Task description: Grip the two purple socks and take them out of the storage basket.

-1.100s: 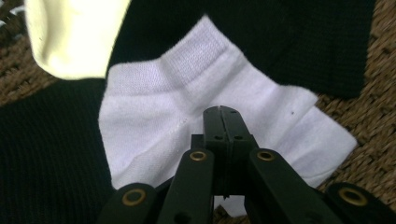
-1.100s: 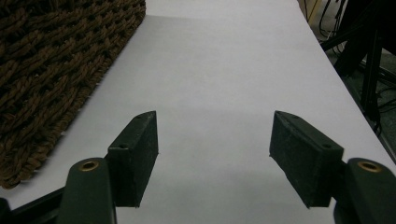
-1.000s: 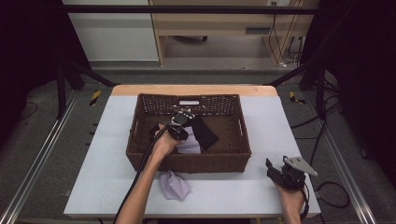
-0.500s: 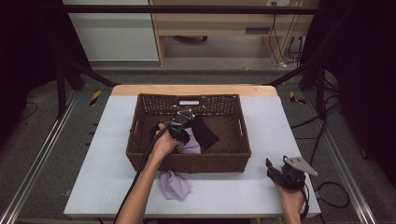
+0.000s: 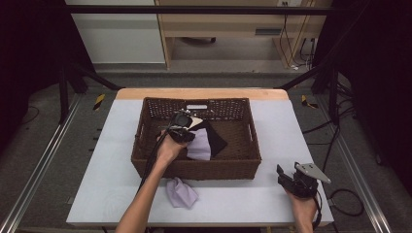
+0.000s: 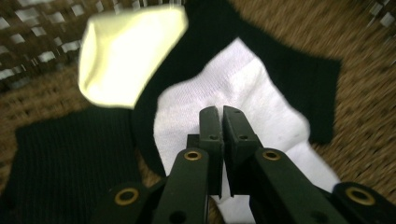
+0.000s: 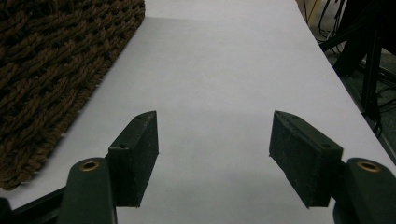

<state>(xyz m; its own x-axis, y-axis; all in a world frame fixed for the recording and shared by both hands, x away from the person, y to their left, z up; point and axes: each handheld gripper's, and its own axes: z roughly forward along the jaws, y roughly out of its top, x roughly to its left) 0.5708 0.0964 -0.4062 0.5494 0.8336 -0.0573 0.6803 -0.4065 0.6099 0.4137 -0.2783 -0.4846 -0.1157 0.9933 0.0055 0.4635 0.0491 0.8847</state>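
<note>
Surface: white table top (image 5: 243, 204) with a pale wood strip along its far edge, centre of the high view. Grey floor around it, black frame rails at left and right, a wooden bench and hanging cables at the top of the frame, black drapes in both upper corners.

Brown wicker basket (image 5: 145, 141) sits mid-frame, long axis running left–right across the picture. Inside, in its left half: a white sock (image 6: 243, 93) lying on a black sock (image 6: 299, 74), a pale yellow sock (image 6: 126, 51) toward the upper left of the left gripper view, and another black ribbed piece (image 6: 70, 158) at lower left. In that view the white sock's long axis runs from upper centre to lower right.

A lilac cloth (image 5: 180, 192), crumpled, lies on the table just below the basket's near wall, lower centre of the high view.

Left gripper (image 6: 221, 112): over the white sock inside the basket, jaws drawn nearly together with a thin slit between; whether they pinch fabric cannot be told.

Right gripper (image 7: 214, 140): lower right of the high view, over bare table, well apart from the basket; jaws spread wide, nothing between them.
</note>
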